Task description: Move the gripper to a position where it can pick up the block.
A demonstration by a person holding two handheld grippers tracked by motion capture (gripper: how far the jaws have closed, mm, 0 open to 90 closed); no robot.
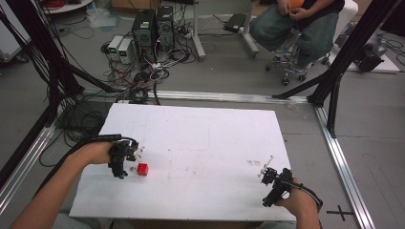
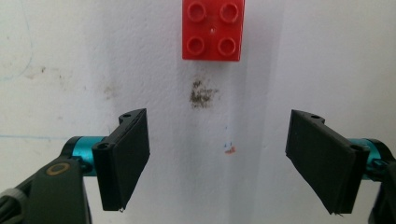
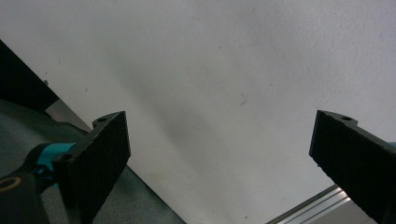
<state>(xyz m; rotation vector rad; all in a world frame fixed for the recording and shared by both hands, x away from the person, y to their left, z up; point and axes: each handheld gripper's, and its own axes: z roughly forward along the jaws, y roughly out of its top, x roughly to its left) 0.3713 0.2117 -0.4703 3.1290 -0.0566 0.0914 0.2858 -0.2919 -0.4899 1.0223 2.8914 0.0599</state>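
- Red plastic marked the one loose thing on the white table (image 1: 200, 143): a small four-stud brick (image 1: 143, 169) that lay on the left part of the board, toward the near edge.
- At the table's left, the left hand (image 1: 95, 152) came in from the lower left with the forearm angled up and to the right, and the left gripper (image 1: 125, 160) it held sat just beside the brick, on the brick's left.
- From the left gripper view, the brick (image 2: 213, 29) lay ahead of the jaws and clear of them; both black jaws stood wide apart with bare table between them and held nothing.
- A dark smudge (image 2: 202, 93) stained the tabletop between the brick and the jaws.
- At the near right corner, the right hand (image 1: 298, 200) reached up from the bottom edge, wrist bent, with the right gripper (image 1: 272, 181) pointed up and to the left over the table.
- The right gripper view showed its jaws spread wide over plain white surface, gripping nothing, with the table's edge running across the lower left.
- The right gripper was well apart from the brick.
- Beyond the table, a seated person (image 1: 298, 24) was on a wheeled stool (image 1: 289, 64), and computer towers (image 1: 153, 26) with tangled cables stood on the floor.
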